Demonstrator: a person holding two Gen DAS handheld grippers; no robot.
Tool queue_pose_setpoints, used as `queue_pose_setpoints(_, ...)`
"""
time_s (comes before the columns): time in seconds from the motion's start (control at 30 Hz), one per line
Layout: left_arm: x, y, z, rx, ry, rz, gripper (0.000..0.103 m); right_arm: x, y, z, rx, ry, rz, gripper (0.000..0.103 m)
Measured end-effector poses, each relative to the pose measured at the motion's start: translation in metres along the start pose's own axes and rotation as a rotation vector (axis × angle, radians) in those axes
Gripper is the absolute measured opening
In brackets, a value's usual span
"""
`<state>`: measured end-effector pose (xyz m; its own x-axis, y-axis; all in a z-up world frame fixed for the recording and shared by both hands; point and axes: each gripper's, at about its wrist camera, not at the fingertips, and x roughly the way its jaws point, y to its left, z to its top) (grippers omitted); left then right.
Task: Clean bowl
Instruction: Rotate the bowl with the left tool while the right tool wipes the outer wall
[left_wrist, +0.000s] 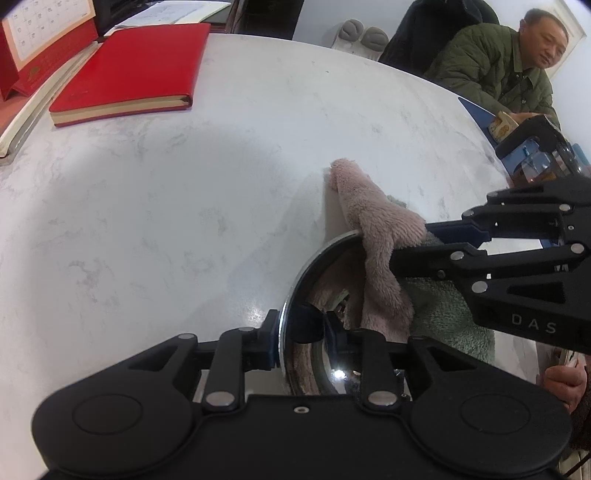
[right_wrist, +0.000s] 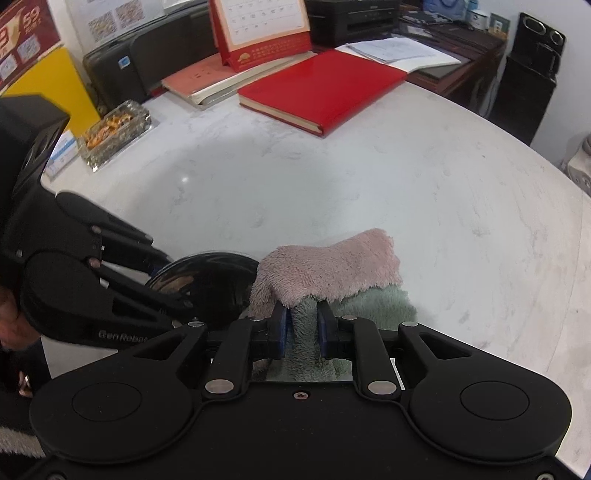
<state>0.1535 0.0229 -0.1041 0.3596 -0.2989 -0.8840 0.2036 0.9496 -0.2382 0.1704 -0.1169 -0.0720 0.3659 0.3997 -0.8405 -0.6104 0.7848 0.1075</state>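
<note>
Gripping the rim of the steel bowl (left_wrist: 314, 295), our left claw (left_wrist: 301, 328) has one blue-padded finger outside the wall and the other inside, clamped on the thin polished edge. The bowl stands tilted just ahead of this claw; its mirror-smooth interior reflects the cloth. Our right claw (right_wrist: 302, 325) is closed on the cloth (right_wrist: 332, 266), a fluffy two-sided rag, dusty pink on one face and grey-green on the other, bunched between the blue pads. From the left wrist view we see the right claw entering from the right, with the cloth draped over the bowl's far rim and hanging into it; one pink corner rests on the table beyond. From the right wrist view the bowl lies to the left of the claw, touching the cloth, its dark glossy outer wall partly hidden by the left claw's black linkage.

Well ahead of both claws the marble-patterned table (right_wrist: 406, 184) is bare, pale and matt. At its far edge we note a red hardcover notebook (right_wrist: 321, 88), a red desk calendar (right_wrist: 266, 33), and a glass ashtray (right_wrist: 114, 129) far left of the right claw. A seated person in a green quilted jacket (left_wrist: 491, 62) appears far right of the left claw, behind a glass teapot (left_wrist: 543, 158).
</note>
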Motion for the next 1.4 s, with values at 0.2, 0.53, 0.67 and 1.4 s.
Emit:
queue_pose_setpoints(0.2,0.0,-0.001,-0.003,-0.025,-0.017,0.008,0.024,-0.003,-0.015,-0.014,0.157,-0.013,0.028,0.016)
queue_pose_setpoints(0.53,-0.002,-0.002,-0.005,-0.074,-0.035,0.029,0.025,-0.008,-0.026,-0.042,0.345,-0.029,0.05,0.016)
queue_pose_setpoints(0.67,-0.001,-0.003,-0.005,-0.086,-0.04,0.036,0.026,-0.013,-0.027,-0.055,0.433,-0.042,0.061,0.017)
queue_pose_setpoints(1.4,-0.005,-0.006,-0.012,-0.128,-0.048,0.057,0.026,-0.02,-0.019,-0.067,0.498,-0.057,0.05,0.019)
